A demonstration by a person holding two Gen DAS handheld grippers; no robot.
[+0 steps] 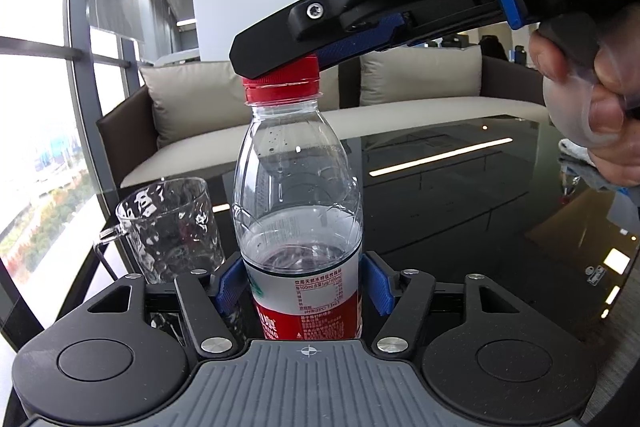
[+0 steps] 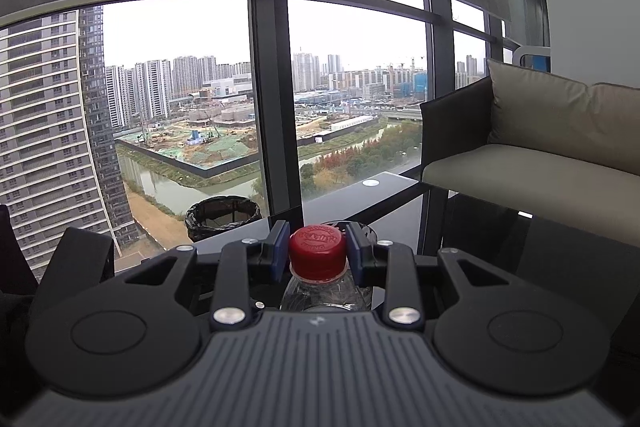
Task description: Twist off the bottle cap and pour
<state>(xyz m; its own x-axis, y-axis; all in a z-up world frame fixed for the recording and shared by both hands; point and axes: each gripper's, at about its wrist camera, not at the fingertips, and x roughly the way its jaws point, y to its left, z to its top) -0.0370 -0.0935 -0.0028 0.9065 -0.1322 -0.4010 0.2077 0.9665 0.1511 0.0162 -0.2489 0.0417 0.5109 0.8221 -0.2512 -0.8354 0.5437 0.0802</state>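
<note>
A clear plastic water bottle (image 1: 298, 195) with a red label stands upright on the dark glass table (image 1: 460, 195), partly filled. My left gripper (image 1: 300, 287) is shut on the bottle's body at the label, blue pads on both sides. The red cap (image 1: 286, 77) is on the bottle neck. My right gripper (image 1: 288, 61) comes in from the upper right and is shut on the red cap; in the right wrist view the cap (image 2: 317, 247) sits between the blue pads of the right gripper (image 2: 318, 250). An empty clear glass mug (image 1: 170, 227) stands just left of the bottle.
A beige sofa (image 1: 280, 115) with cushions stands behind the table. A bin with a black liner (image 2: 222, 217) stands by the window beyond the table edge. A cloth (image 1: 572, 163) lies at the right, under the hand.
</note>
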